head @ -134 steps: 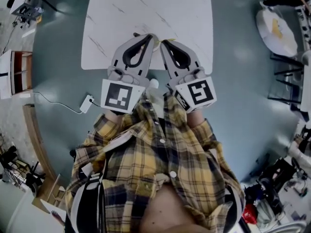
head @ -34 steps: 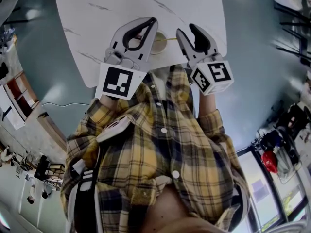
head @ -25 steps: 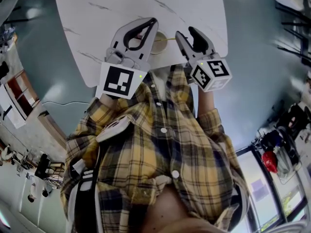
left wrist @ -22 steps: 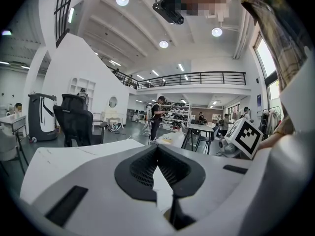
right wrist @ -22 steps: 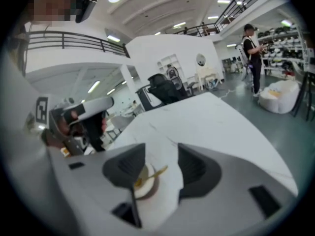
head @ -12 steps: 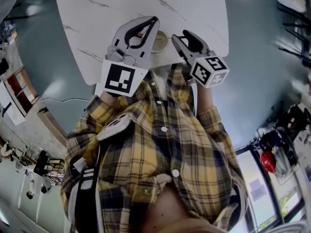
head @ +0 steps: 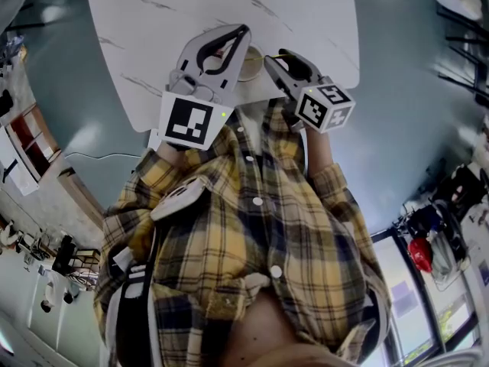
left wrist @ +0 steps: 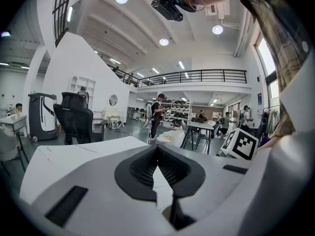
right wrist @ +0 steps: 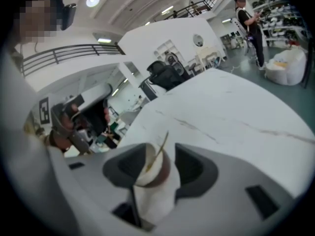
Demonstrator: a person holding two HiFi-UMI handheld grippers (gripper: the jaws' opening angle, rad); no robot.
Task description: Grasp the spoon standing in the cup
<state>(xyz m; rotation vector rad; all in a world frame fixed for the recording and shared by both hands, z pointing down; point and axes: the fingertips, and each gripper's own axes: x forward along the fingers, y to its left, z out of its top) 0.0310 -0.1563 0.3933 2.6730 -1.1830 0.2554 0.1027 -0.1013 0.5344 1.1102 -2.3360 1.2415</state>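
Observation:
A white paper cup (head: pixel 250 66) with a brown inside stands near the front edge of the white marble table (head: pixel 229 6). A thin spoon (right wrist: pixel 162 140) leans in it. My right gripper (head: pixel 276 58) is open and tilted in from the right. In the right gripper view the cup (right wrist: pixel 152 191) sits in the gap between the jaws of the right gripper (right wrist: pixel 160 156); I cannot tell whether they touch it. My left gripper (head: pixel 243 30) hangs just left of the cup, shut and empty. In its own view the left gripper (left wrist: pixel 157 147) has its tips together.
The person's plaid shirt presses against the table's front edge. The table (right wrist: pixel 236 107) stretches bare beyond the cup. A black office chair (left wrist: pixel 74 122) stands past its far side. A cable (head: pixel 99 157) lies on the grey floor at left, near shelving (head: pixel 30 136).
Over the last second my right gripper swung left and tilted, bringing its jaws to the cup. The left gripper barely moved. The head camera shifted slightly.

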